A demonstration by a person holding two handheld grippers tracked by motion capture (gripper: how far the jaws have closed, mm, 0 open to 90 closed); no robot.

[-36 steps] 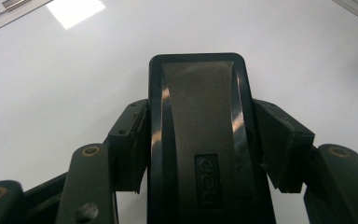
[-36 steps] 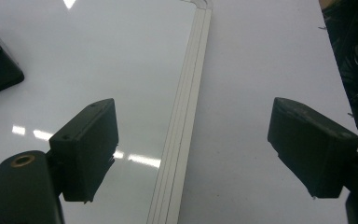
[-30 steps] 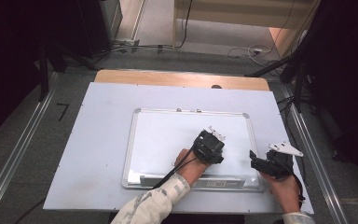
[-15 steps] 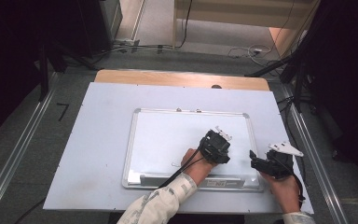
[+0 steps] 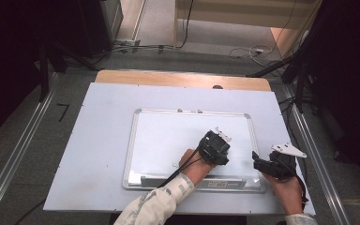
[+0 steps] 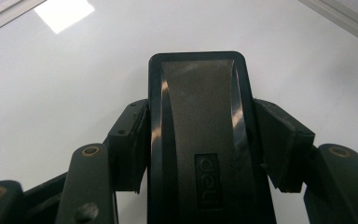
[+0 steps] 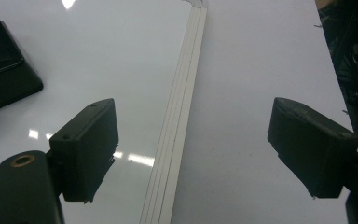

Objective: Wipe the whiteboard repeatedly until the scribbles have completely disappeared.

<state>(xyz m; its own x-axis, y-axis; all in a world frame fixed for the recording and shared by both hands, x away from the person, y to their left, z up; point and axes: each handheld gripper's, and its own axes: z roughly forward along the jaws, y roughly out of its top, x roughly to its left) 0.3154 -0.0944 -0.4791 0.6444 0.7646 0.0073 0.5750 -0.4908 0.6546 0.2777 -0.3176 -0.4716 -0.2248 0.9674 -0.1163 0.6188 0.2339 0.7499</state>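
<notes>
A white whiteboard (image 5: 168, 136) with a silver frame lies flat on the table. My left gripper (image 5: 219, 139) is over its right half, shut on a black deli eraser (image 6: 200, 140) that rests against the white surface; the pads (image 6: 130, 144) clamp its two long sides. My right gripper (image 5: 258, 162) stands open at the board's right edge. In the right gripper view nothing is between its pads (image 7: 91, 149), and the board's frame strip (image 7: 177, 140) runs up between them. The eraser's end (image 7: 0, 60) shows at that view's upper left.
The board sits on a pale sheet (image 5: 98, 154) covering the table, with a bare wooden strip (image 5: 183, 79) at the far edge. A pen ledge (image 5: 192, 180) runs along the board's near side. Metal rails (image 5: 314, 154) and dark stands flank the table.
My left gripper, with the eraser, has edged a little to the right on the board. The right gripper has stayed where it was.
</notes>
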